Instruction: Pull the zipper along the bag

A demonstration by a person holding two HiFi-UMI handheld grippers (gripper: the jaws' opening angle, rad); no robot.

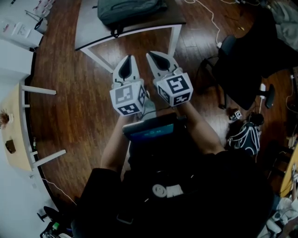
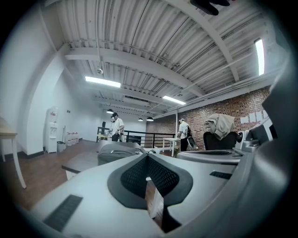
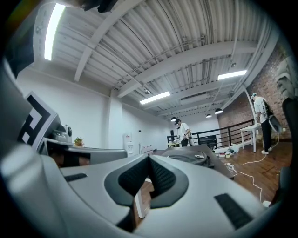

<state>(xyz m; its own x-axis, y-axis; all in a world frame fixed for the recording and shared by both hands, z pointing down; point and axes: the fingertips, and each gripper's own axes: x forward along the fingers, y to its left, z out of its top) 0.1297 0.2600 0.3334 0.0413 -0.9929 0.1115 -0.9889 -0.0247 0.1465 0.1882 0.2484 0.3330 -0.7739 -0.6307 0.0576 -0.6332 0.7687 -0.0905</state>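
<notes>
A dark grey bag [image 1: 130, 10] lies on a grey table [image 1: 91, 28] at the top of the head view, well ahead of both grippers. My left gripper [image 1: 126, 65] and right gripper [image 1: 156, 58] hang side by side over the wooden floor, short of the table, both pointing towards it. Both are shut, with the jaw tips meeting and nothing between them. In the left gripper view the bag [image 2: 118, 152] lies just beyond the left gripper [image 2: 147, 155]. The right gripper view shows the bag [image 3: 193, 155] to the right of the right gripper [image 3: 149, 158]. No zipper is distinguishable.
A black office chair [image 1: 240, 69] stands at the right, with cables and a bag on the floor near it. A pale table with white legs [image 1: 21, 125] is at the left. A screen [image 1: 151, 130] sits at the person's chest. People stand far off by a railing [image 2: 115, 126].
</notes>
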